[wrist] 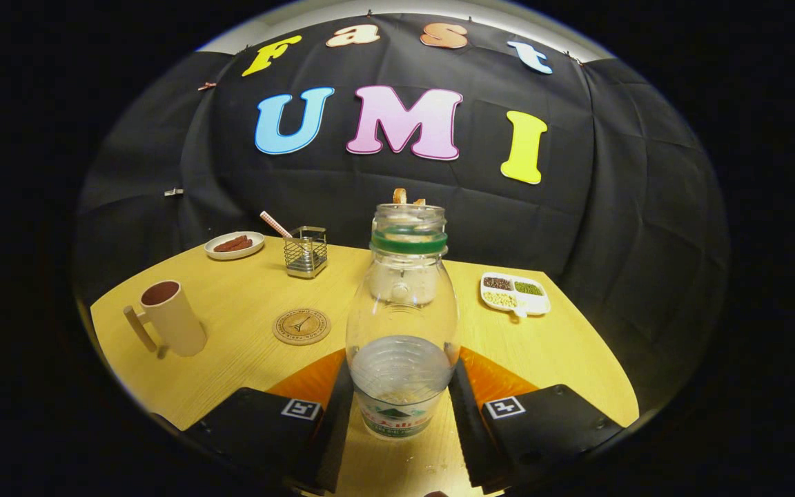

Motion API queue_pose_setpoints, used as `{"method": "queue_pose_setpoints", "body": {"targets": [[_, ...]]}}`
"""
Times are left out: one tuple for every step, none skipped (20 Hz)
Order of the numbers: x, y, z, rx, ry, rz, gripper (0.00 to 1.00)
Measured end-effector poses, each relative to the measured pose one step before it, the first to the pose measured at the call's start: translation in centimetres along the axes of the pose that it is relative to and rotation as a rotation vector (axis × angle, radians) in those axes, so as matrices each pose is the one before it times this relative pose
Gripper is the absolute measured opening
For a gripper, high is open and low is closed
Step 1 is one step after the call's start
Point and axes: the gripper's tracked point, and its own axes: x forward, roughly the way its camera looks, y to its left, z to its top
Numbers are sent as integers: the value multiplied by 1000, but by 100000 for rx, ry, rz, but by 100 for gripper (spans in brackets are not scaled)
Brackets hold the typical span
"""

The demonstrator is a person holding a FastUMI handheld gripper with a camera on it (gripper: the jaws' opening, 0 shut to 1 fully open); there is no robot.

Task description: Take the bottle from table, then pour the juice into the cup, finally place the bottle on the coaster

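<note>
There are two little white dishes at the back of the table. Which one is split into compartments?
The white dish beyond the bottle toward the side away from the cup: three sections of different grains. The round plate by the wire holder is undivided.

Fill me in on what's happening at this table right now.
The handheld gripper has its two fingers closed on the lower body of a clear bottle, which stands upright, open-topped and partly filled. The cup and the coaster sit beyond the fingers on the wooden table. Nothing has been poured yet.
</note>
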Motion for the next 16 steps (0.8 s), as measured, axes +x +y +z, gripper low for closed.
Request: {"method": "queue_pose_setpoints", "body": {"targets": [[-355,1,833,-1641,-1209,-198,71],[-250,146,1110,-2237,-2020,330,71],[-69,230,612,-1853,-933,352,71],[-17,298,664,-1750,-624,641,71],[168,437,732,-2149,-505,585,71],[-21,341,783,-2321,-411,165,71],[-80,302,712,-2362,-467,-116,71],[-95,429,744,-2979,8,-218,71],[-94,338,636,-3059,444,-578,71],[-112,465,710,-2421,-59,126,71],[-142,637,743,-2019,113,369,71],[-23,754,489,-2378,1329,621,71],[41,540,582,-1584,-3,470,71],[-51,526,780,-1718,-640,-93,71],[59,548,452,-2626,395,-189,71],[195,528,395,-3103,454,-414,71]]}}
